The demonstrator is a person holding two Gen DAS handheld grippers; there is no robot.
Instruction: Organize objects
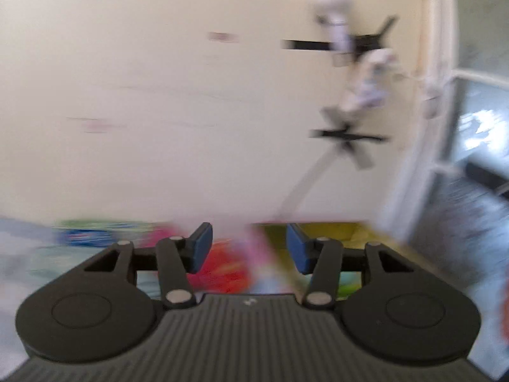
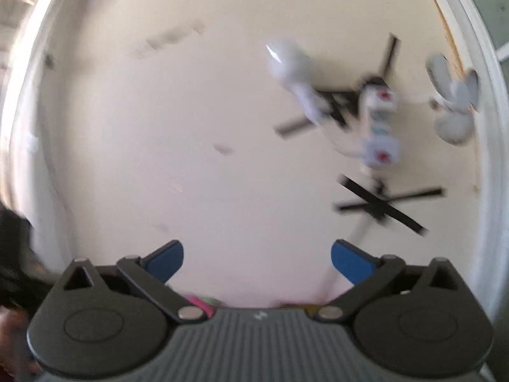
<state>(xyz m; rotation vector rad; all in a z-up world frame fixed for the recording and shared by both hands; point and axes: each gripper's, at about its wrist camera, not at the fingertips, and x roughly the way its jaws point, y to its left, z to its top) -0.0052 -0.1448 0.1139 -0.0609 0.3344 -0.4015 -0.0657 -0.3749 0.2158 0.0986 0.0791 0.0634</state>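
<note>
Against a cream wall point(image 2: 191, 111), both tongs, left point(image 1: 248, 248) and right point(image 2: 257, 262), gape empty between picks; next, seemingly, down to the blurred clutter point(image 1: 222, 264).

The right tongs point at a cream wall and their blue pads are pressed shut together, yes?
Not quite. The right tongs do face the cream wall, but their blue pads stand wide apart with nothing between them. The right wrist view shows it.
</note>
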